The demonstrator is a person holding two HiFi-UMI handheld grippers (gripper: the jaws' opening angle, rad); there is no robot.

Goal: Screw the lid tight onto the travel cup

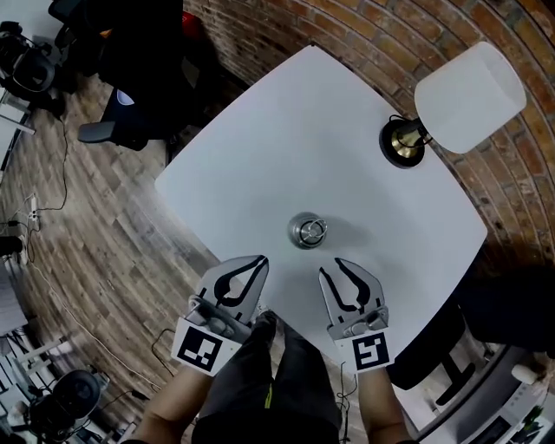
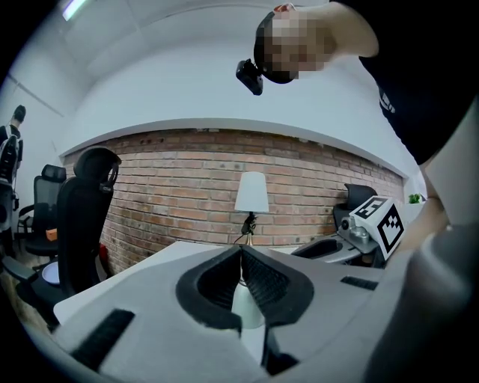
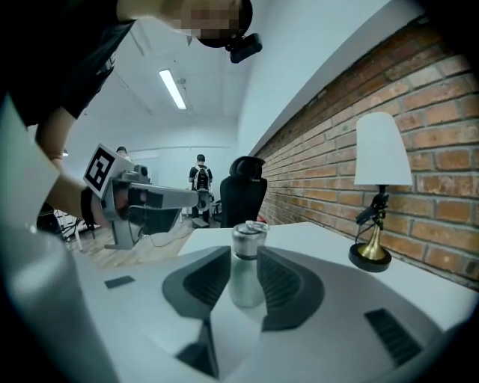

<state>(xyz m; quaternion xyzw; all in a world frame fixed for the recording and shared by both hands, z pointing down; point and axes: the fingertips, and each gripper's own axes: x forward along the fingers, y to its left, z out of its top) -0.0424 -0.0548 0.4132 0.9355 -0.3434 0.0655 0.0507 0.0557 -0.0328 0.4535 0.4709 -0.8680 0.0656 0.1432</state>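
Observation:
A steel travel cup [image 1: 308, 231] stands upright near the middle of the white table [image 1: 286, 139], its shiny lid [image 3: 248, 229] on top. My right gripper [image 1: 332, 265] hovers at the near edge, just short and right of the cup, jaws parted. In the right gripper view the cup [image 3: 245, 278] shows through the gap beyond the fingertips, and the pads do not touch it. My left gripper [image 1: 260, 260] is beside it, near and left of the cup, shut and empty; its jaws meet at the tip [image 2: 241, 250].
A table lamp [image 1: 460, 100] with a white shade and brass base [image 1: 403, 143] stands at the table's far right, by the brick wall [image 1: 286, 26]. A black office chair [image 1: 130, 52] sits on the wood floor beyond the left corner.

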